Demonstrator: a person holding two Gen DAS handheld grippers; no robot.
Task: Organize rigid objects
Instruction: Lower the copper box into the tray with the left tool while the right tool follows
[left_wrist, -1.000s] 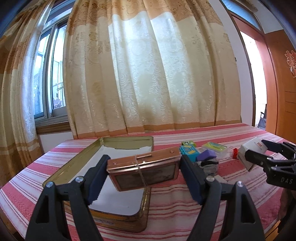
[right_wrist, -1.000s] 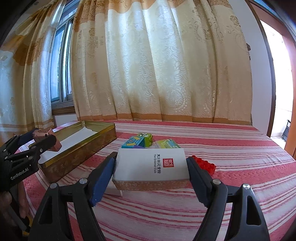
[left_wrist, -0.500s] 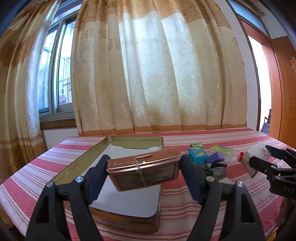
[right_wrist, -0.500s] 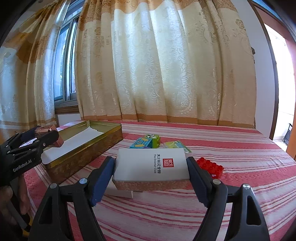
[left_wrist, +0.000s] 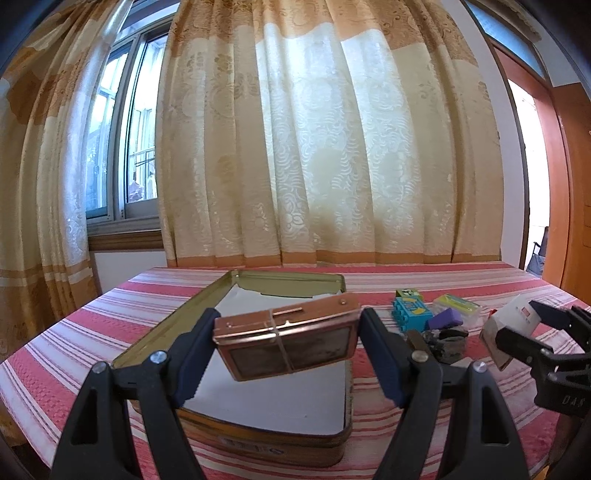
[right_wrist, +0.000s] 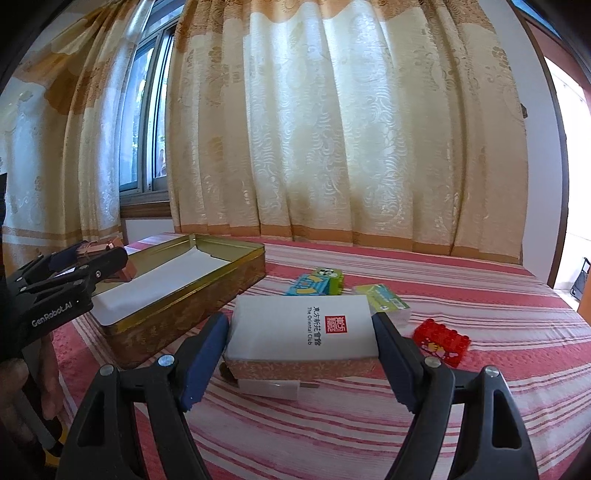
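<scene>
My left gripper (left_wrist: 286, 349) is shut on a copper-coloured case (left_wrist: 286, 341) bound with a band, held tilted above the near end of an open gold tin (left_wrist: 258, 439) lined with white paper. My right gripper (right_wrist: 301, 343) is shut on a white box (right_wrist: 301, 326) with a red seal and a patterned base, held just above the striped cloth, right of the tin (right_wrist: 184, 310). The left gripper (right_wrist: 66, 273) shows at the left of the right wrist view, and the right gripper (left_wrist: 532, 332) with the white box (left_wrist: 517, 314) at the right of the left wrist view.
On the red-striped tablecloth (right_wrist: 369, 435) lie a blue and green block (right_wrist: 314, 282), a green-topped clear case (right_wrist: 384, 301), a red brick (right_wrist: 441, 341) and a flat white item (right_wrist: 269, 389) under the white box. A purple piece (left_wrist: 445, 319) and dark clips (left_wrist: 443, 341) lie right of the tin. Curtains hang behind.
Both cameras have tilted up a little, so the table sits lower in view. Both grippers keep hold of their objects, the copper case still above the tin.
</scene>
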